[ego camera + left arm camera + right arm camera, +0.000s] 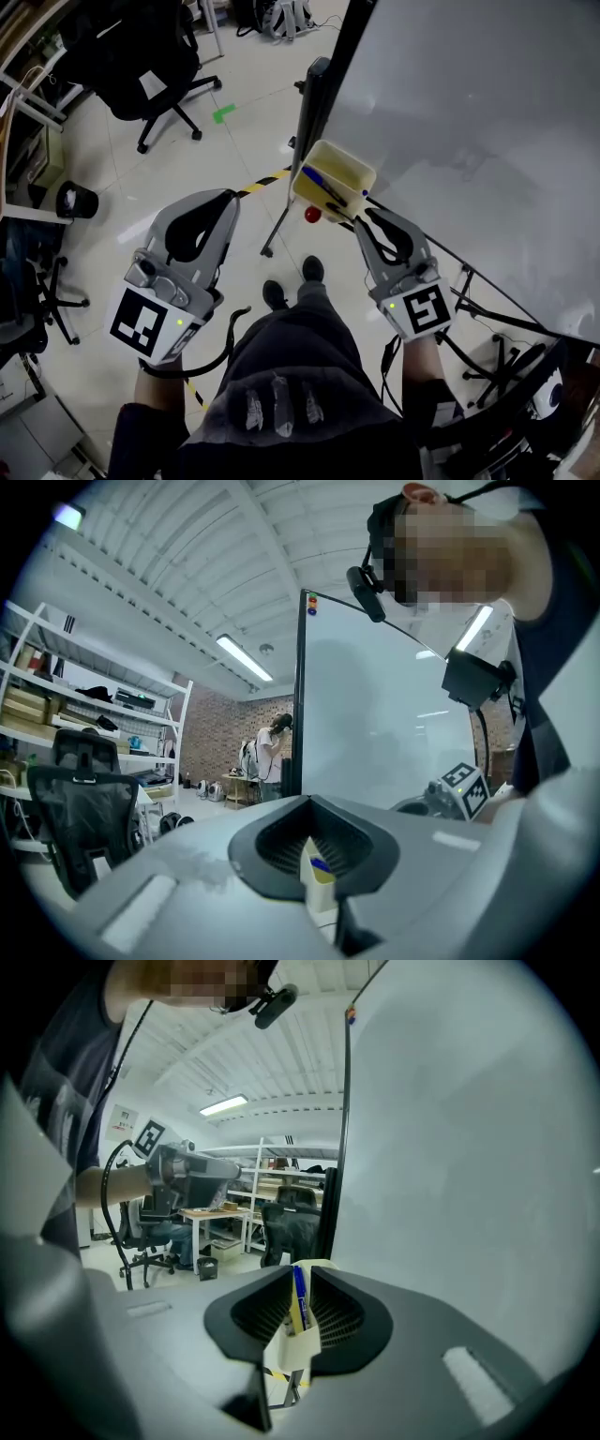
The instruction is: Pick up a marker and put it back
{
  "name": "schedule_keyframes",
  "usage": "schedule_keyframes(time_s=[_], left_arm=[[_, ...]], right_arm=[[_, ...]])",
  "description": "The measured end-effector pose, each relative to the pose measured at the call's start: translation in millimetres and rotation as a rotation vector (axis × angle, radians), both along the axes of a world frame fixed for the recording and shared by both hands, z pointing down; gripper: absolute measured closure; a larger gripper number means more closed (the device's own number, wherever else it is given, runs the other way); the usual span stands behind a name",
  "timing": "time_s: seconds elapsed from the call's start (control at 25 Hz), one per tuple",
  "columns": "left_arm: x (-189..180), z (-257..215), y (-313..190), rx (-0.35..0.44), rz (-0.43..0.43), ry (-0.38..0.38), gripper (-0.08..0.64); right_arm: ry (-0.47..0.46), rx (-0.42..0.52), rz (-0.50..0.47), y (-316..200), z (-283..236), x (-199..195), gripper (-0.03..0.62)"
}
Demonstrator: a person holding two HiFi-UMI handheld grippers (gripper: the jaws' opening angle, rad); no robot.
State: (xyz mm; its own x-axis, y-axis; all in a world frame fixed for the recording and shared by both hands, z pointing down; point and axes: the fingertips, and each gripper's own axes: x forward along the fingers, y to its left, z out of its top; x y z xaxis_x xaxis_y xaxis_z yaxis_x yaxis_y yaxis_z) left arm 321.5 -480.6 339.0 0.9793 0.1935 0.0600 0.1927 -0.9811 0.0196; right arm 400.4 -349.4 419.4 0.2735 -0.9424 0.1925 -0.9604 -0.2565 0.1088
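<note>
I'm looking down over a pale tiled floor (234,94), with a whiteboard (469,122) standing at right. My right gripper (370,217) is hanging with its jaws apart, gripping nothing, just near of the yellow tray (345,167) where the blue marker (323,186) is lying. My left gripper (228,195) is hovering further left, jaws slightly parted and empty. A black office chair (141,56) is standing far left.

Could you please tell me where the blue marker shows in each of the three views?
Head view: blue marker atop the cream holder, above centre.
Left gripper view: its blue tip low centre, in that holder.
Right gripper view: the marker upright at centre, in that holder.
Shared landmark: the cream holder.
</note>
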Motion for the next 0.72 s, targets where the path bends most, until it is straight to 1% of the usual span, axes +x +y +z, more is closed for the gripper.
schedule_keyframes(time_s=[0.16,0.36,0.44,0.56,0.72], left_arm=[[0.3,-5.1,-1.6,0.016,0.017,0.024,0.554],[-2.5,-23.3,-4.9,0.028,0.015,0.089,0.554],[-6.3,-37.8,-0.7,0.042,0.024,0.122,0.554],[-21.8,-70.8,12.2,0.069,0.028,0.167,0.554],[-30.8,-97.5,9.2,0.099,0.013,0.204,0.554]], right_arm=[[0.05,0.018,-0.016,-5.0,-15.0,-1.4,0.528],[0.128,0.1,-0.065,-20.4,-57.4,-8.3,0.528],[0.166,0.133,-0.069,-20.5,-82.1,-13.0,0.528],[0.231,0.167,-0.081,-13.6,-127.0,-28.5,0.528],[0.264,0.215,-0.105,-21.3,-162.6,-35.9,0.528]])
